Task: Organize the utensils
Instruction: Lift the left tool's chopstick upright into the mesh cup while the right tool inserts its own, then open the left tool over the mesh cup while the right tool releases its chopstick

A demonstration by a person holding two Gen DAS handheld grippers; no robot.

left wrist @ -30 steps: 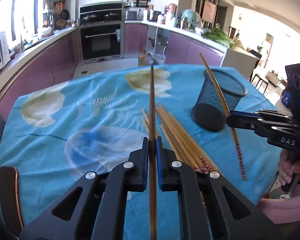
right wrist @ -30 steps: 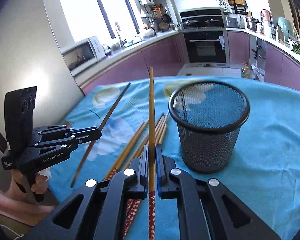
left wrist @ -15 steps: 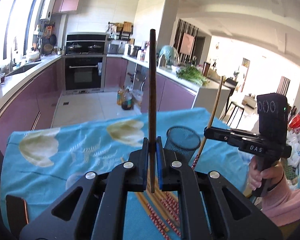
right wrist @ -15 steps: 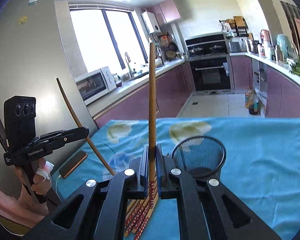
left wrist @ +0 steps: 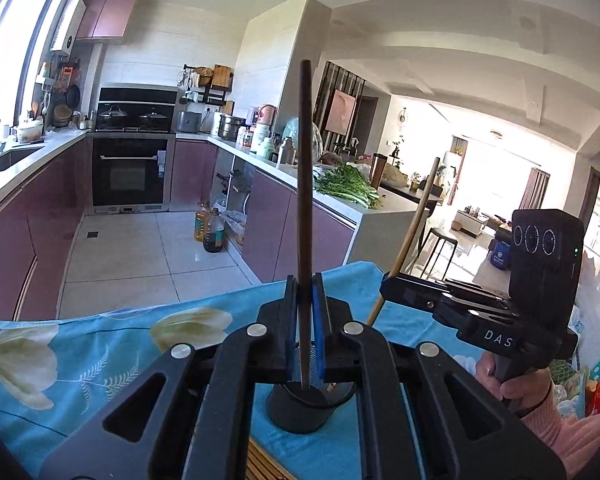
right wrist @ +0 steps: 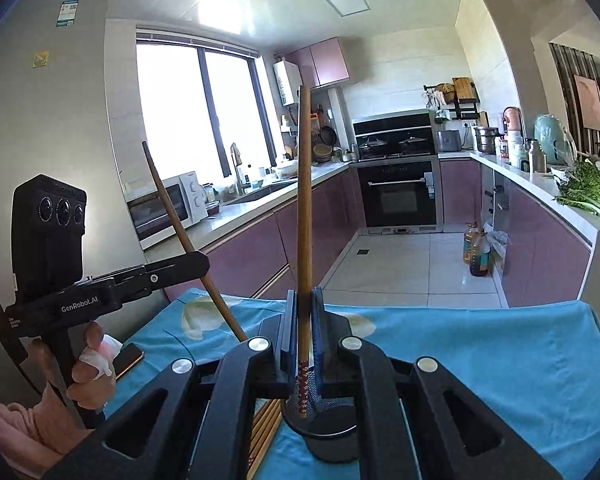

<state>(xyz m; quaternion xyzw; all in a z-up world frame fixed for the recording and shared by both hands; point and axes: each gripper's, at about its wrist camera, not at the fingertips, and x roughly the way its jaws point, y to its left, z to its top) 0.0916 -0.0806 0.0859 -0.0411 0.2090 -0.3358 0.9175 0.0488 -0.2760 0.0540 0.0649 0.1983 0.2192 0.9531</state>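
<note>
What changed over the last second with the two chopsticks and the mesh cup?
Both grippers rose and tipped their chopsticks from lying flat over the table to near upright, lower ends now dipping into the mesh cup. The left gripper and right gripper stayed clamped; the cup and the loose chopsticks stayed put.

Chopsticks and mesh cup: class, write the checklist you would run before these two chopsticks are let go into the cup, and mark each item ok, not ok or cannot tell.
1. Left hand-held gripper shut on its chopstick: ok.
2. Right hand-held gripper shut on its chopstick: ok.
3. Both chopsticks roughly upright: ok.
4. Lower tips over the mesh cup opening: ok.
5. Cup standing upright on the tablecloth: ok.
6. Tips touching the cup bottom: cannot tell.
</note>
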